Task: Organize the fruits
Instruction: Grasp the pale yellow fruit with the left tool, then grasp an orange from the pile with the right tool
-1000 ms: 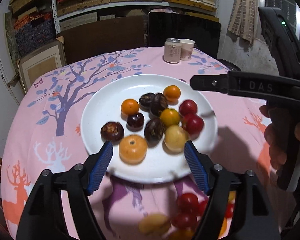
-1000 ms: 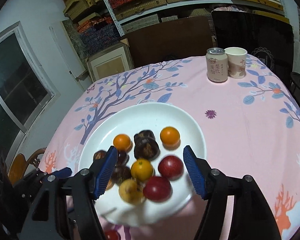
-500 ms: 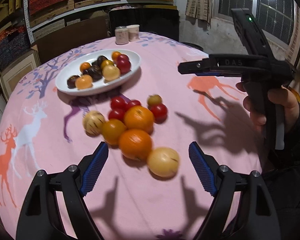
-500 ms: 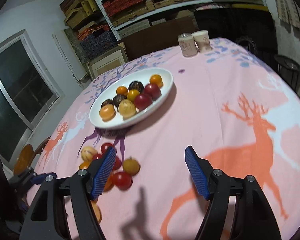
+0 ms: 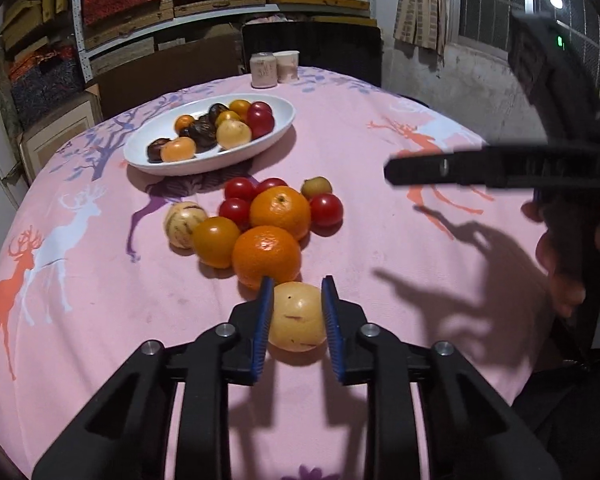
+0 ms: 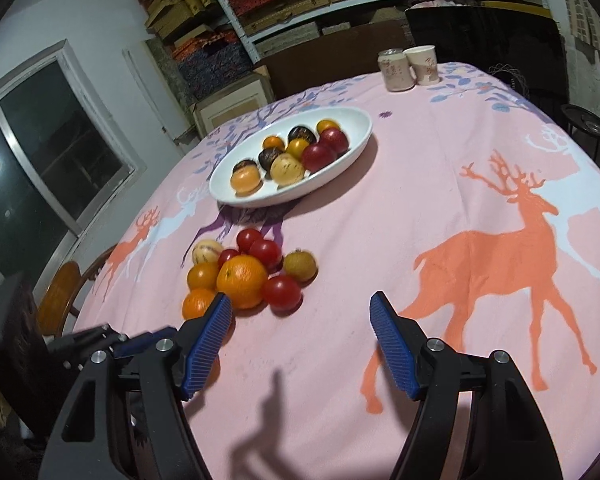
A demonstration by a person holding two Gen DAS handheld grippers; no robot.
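Left wrist view puts our left claw (image 5: 297,307) nearest, its blue pads pinching a pale yellow fruit (image 5: 297,316) that sits on the pink desk (image 5: 380,248). Just beyond it, touching or nearly so, lies an orange (image 5: 266,255), then a second orange (image 5: 280,212) behind that. Around these we see a loose heap: a small orange-yellow fruit (image 5: 216,242) and a striped pale fruit (image 5: 184,224) to the left, several red tomatoes (image 5: 326,210) and a little brownish fruit (image 5: 317,187) to the right and behind. Farther back stands a white plate (image 5: 268,146) carrying more fruit, dark, orange, yellow and red. At the far edge of the desk a can (image 5: 263,70) and a paper cup (image 5: 286,66) stand side by side.

From the right wrist view, our right claw (image 6: 300,344) hangs over bare cloth with its pads spread apart and nothing between them. The heap lies ahead and to its left, the plate beyond. In the left wrist view we also see our hand (image 5: 560,264) gripping that claw's handle.
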